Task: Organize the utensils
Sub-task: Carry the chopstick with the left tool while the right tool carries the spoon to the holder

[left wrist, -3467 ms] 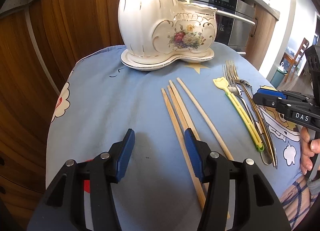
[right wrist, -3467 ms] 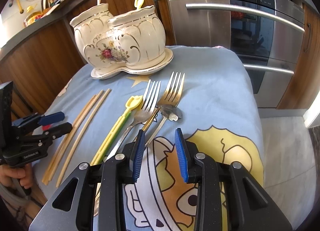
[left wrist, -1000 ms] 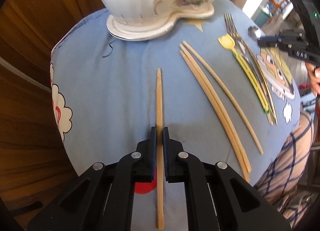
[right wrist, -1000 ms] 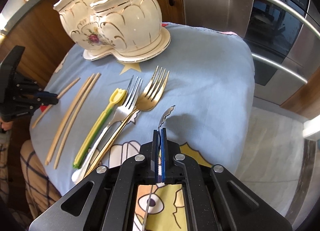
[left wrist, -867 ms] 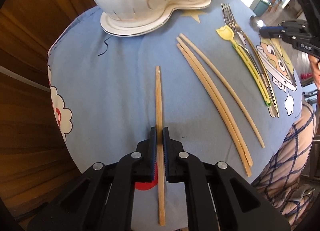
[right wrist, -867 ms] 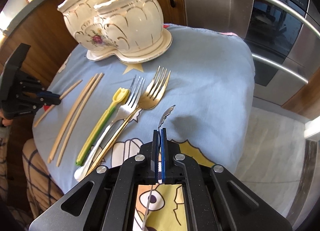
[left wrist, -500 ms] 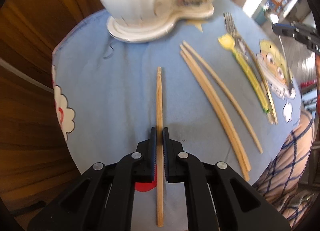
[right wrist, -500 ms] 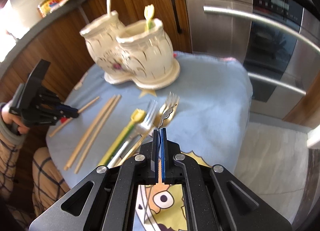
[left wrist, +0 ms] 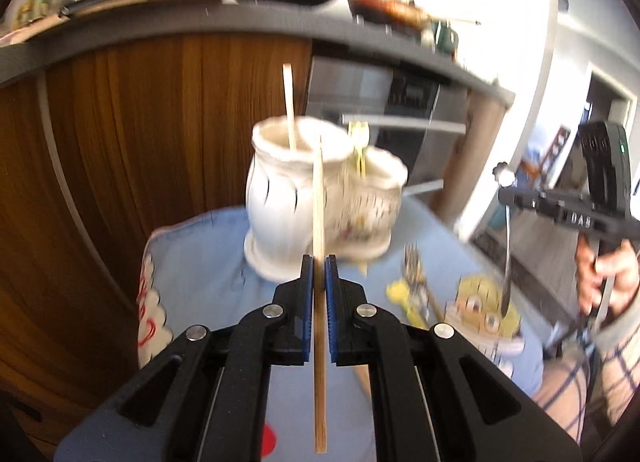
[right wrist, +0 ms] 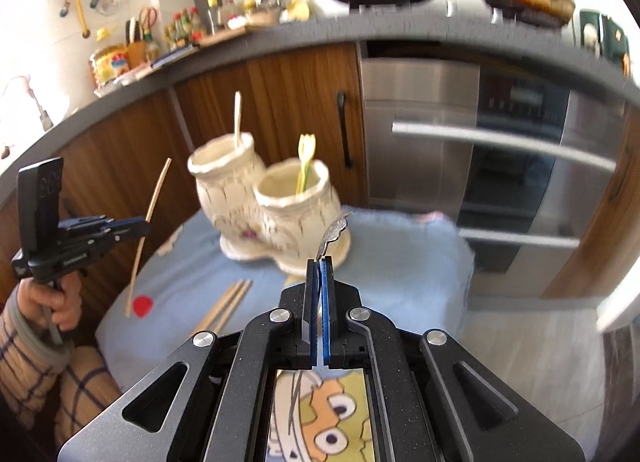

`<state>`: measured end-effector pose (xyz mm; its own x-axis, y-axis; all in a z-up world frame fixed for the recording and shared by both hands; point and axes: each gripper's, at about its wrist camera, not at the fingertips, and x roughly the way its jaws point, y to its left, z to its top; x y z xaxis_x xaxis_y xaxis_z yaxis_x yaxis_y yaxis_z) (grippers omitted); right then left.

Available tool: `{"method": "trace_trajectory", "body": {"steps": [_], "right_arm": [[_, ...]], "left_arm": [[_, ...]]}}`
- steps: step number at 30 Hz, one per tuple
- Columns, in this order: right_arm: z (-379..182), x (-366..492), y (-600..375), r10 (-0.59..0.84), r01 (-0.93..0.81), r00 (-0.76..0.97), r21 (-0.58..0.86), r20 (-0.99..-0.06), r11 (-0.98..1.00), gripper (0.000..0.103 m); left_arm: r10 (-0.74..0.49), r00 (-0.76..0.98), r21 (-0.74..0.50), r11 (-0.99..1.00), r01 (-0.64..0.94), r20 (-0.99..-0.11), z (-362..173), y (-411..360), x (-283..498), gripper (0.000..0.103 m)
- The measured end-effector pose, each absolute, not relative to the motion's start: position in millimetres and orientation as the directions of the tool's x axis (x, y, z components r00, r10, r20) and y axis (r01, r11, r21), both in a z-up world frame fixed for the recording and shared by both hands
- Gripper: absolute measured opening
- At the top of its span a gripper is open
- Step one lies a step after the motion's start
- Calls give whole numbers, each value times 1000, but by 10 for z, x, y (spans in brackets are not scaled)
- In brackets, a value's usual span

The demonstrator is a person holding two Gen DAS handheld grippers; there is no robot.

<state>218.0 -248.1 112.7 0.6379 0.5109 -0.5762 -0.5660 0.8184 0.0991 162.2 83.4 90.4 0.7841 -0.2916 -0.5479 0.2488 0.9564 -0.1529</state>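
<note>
Tongs [right wrist: 319, 262] gripping spoon [right wrist: 334, 232], right-view closeup

Both hand-held grippers [left wrist: 319, 262] [right wrist: 319, 262] are matte black with blue ribbed pads [left wrist: 306, 302] and silver screws [left wrist: 272, 310], white lettering on one side, while the person wears plaid sleeves [right wrist: 22, 362].

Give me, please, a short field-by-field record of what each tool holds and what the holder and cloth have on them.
left tool: shut on a wooden chopstick, lifted off the cloth
right tool: shut on a metal utensil, ornate handle end forward
holder: white two-cup ceramic; a pale stick in the taller cup, a yellow utensil in the lower
cloth: blue; chopsticks lie on it
</note>
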Motion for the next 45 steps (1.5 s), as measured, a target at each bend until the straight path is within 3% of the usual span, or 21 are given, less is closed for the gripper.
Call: {"method": "trace_trajectory", "body": {"steps": [13, 23, 35, 45], "right_arm": [[1464, 2145, -2121, 519, -532, 808, 33, -278, 846, 3], [1695, 2399, -1892, 551, -552, 821, 39, -147, 833, 3], [1671, 2787, -1829, 531, -523, 842, 91, -94, 847, 3], [1386, 2871, -1578, 485, -497, 858, -34, -169, 867, 3]], "left_arm": [[-258, 944, -233, 950, 209, -204, 1402, 749, 1623, 6], [-189, 982, -214, 959, 184, -5, 1798, 755, 1874, 6], [-130, 990, -213, 967, 137, 49, 1779, 767, 2253, 6], [-102, 991, -170, 982, 87, -83, 1381, 719, 2475, 6]]}}
